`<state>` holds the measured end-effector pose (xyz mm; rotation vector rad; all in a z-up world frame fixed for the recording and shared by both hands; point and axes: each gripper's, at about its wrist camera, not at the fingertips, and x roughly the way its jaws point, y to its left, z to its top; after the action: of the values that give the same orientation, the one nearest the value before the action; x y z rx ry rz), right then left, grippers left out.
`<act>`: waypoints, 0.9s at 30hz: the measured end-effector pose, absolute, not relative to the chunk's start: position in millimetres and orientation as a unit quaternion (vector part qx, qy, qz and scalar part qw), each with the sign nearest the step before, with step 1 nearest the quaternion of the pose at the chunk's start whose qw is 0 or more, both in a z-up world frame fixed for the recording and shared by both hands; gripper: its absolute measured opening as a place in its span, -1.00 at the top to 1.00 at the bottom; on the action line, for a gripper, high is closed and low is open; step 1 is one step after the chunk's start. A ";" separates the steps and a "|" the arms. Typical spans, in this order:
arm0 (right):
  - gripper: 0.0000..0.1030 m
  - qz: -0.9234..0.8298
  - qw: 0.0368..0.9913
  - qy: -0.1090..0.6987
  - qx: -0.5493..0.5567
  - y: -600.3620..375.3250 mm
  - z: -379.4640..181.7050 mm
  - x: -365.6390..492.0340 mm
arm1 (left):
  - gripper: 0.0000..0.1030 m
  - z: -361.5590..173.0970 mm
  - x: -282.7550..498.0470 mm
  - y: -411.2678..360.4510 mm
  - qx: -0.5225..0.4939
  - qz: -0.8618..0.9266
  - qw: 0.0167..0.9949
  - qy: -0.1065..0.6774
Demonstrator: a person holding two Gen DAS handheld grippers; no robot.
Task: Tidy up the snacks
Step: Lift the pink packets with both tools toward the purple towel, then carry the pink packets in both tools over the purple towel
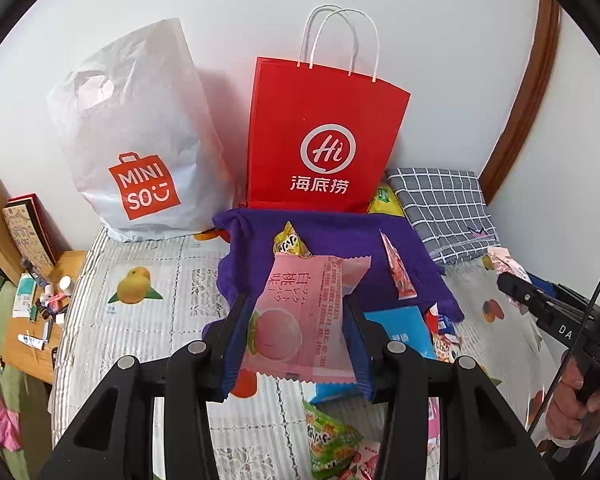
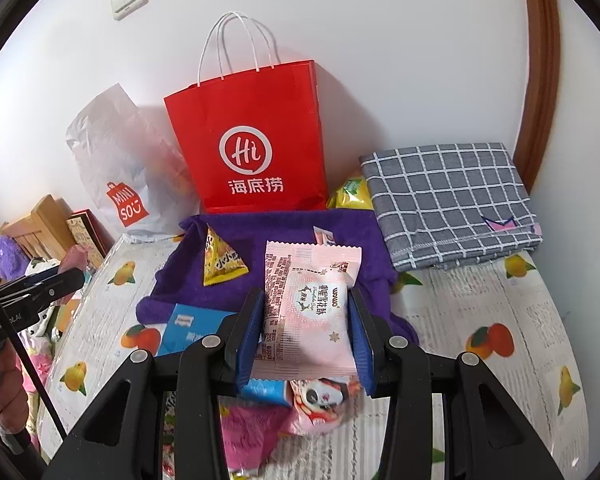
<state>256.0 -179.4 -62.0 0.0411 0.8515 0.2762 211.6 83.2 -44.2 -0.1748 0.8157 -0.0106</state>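
Left wrist view: the left gripper [image 1: 298, 344] is clamped on a pink peach-print snack packet [image 1: 300, 320], blue pads pressing both of its side edges, the packet lifted clear of the fruit-print bed cover [image 1: 148, 320]. Below it lie a green candy wrapper [image 1: 330, 440] and a blue packet [image 1: 404, 324]. At the right edge a hand [image 1: 576, 408] grips the handle of the other tool. Right wrist view: the right gripper [image 2: 306, 336] is clamped on a pale pink snowflake-print snack packet [image 2: 308, 304], held upright between the blue pads above a panda-print packet [image 2: 320, 396] and further pink wrappers. Beyond both grippers a purple towel [image 2: 284, 232] is spread on the cover; on it rest a yellow triangular snack [image 2: 220, 260], left, and a red-pink triangular snack [image 1: 398, 272], right. At the far edge, against the white wall, stand a white MINISO plastic bag [image 1: 140, 152], left, and a red paper bag [image 1: 324, 136], centre, upright with white handles. A grey checked folded cloth [image 2: 448, 204] lies far right, with a yellow-green packet [image 2: 350, 194] between it and the red bag.
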 end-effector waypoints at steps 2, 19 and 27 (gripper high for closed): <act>0.20 0.137 0.898 0.417 0.024 -177.9 -65.0 263.6 | 0.16 -46.4 218.4 84.1 -0.089 -0.007 0.912 0.400; 0.20 0.156 0.903 0.400 -0.006 -148.6 -67.0 317.0 | 0.16 -59.5 259.0 96.7 -0.102 -0.009 0.907 0.409; 0.20 0.163 0.903 0.398 0.002 -141.8 -70.1 338.4 | 0.16 -65.8 278.8 106.6 -0.101 -0.002 0.904 0.415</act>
<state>338.4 -141.8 -70.1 0.0041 0.8224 0.3368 278.8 106.6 -65.8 -0.2084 0.8574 -0.0047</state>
